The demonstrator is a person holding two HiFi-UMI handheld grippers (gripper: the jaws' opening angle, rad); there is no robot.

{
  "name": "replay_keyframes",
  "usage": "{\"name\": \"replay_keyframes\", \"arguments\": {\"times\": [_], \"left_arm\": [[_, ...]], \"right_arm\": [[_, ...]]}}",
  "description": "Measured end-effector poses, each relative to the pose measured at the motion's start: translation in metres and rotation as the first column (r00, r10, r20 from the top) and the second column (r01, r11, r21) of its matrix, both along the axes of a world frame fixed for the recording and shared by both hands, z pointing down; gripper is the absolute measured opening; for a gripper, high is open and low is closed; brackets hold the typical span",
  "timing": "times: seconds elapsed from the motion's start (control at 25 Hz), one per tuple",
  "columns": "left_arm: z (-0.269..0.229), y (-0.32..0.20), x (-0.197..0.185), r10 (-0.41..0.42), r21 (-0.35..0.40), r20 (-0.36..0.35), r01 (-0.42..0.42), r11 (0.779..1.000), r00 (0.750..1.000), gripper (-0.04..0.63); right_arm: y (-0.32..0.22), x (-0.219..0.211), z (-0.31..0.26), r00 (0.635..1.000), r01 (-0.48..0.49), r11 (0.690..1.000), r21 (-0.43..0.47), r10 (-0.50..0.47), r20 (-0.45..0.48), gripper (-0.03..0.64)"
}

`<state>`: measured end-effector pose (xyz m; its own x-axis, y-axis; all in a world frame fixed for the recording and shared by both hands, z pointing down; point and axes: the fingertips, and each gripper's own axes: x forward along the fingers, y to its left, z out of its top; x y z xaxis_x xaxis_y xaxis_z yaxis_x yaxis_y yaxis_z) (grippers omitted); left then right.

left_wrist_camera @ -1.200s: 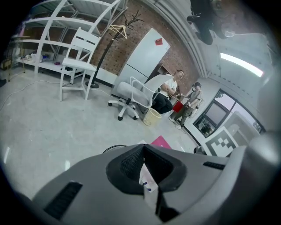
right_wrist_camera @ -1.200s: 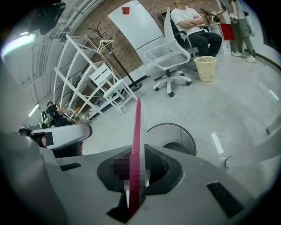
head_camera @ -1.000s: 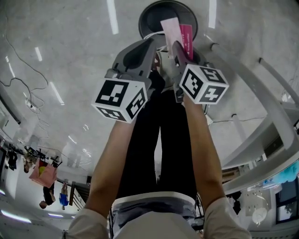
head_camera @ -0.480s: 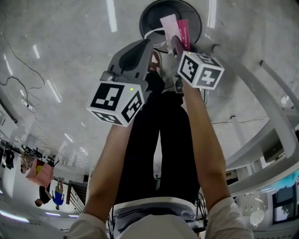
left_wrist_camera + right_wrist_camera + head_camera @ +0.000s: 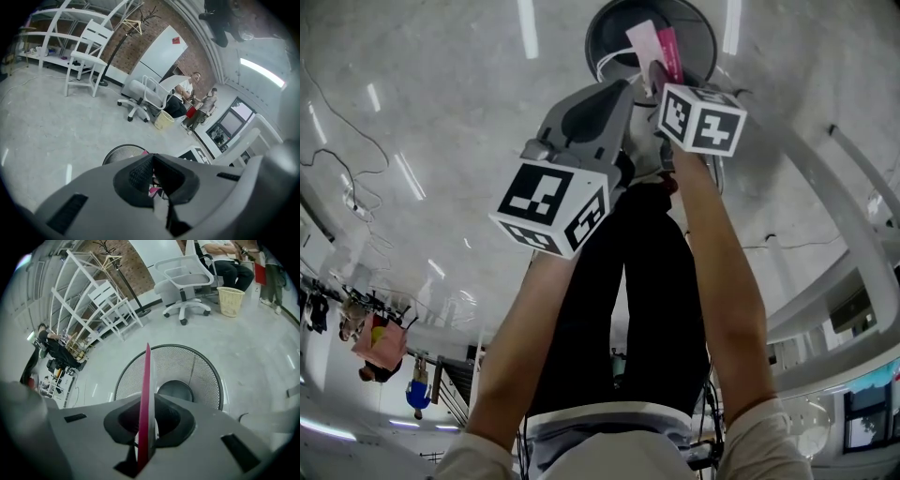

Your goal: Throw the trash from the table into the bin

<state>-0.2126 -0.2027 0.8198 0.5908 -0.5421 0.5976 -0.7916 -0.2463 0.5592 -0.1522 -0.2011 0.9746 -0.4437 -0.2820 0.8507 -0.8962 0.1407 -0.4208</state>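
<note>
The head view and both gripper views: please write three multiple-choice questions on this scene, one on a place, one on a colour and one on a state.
1. Where is the flat packet now?
A. On the seat of a chair
B. In the right gripper, over the mouth of the mesh bin
C. On the floor beside the bin

2. What colour is the flat packet?
A. Green
B. Blue
C. Pink

3. In what state is the left gripper?
A. Shut, with nothing in it
B. Wide open
C. Shut on a bottle

Answers:
1 B: the right gripper view shows the packet edge-on between the pads, with the bin straight ahead.
2 C: it looks pink in the head view and in the right gripper view.
3 A: the left gripper view shows its pads together with nothing held between them.
</note>
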Motion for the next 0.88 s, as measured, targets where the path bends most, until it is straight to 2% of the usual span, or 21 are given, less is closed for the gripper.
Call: {"name": "replay_keyframes", "arguments": {"times": [0.2, 0.88], "left_arm": [[0.003, 0.003, 0.006, 0.021, -0.007, -0.001, -0.021, 1.000, 1.000, 0.005], [0.011, 0.013, 0.020, 0.033, -0.038, -0.014, -0.033, 0.999, 0.999, 0.005]], "right_arm": [[-0.004, 0.007, 0.017, 0.999, 0.019, 1.000, -0.024, -0.020, -0.043, 0.044], [-0.010, 0.003, 0.046, 0.991, 0.090, 0.992, -0.088, -0.098, -0.090, 0.044]]}}
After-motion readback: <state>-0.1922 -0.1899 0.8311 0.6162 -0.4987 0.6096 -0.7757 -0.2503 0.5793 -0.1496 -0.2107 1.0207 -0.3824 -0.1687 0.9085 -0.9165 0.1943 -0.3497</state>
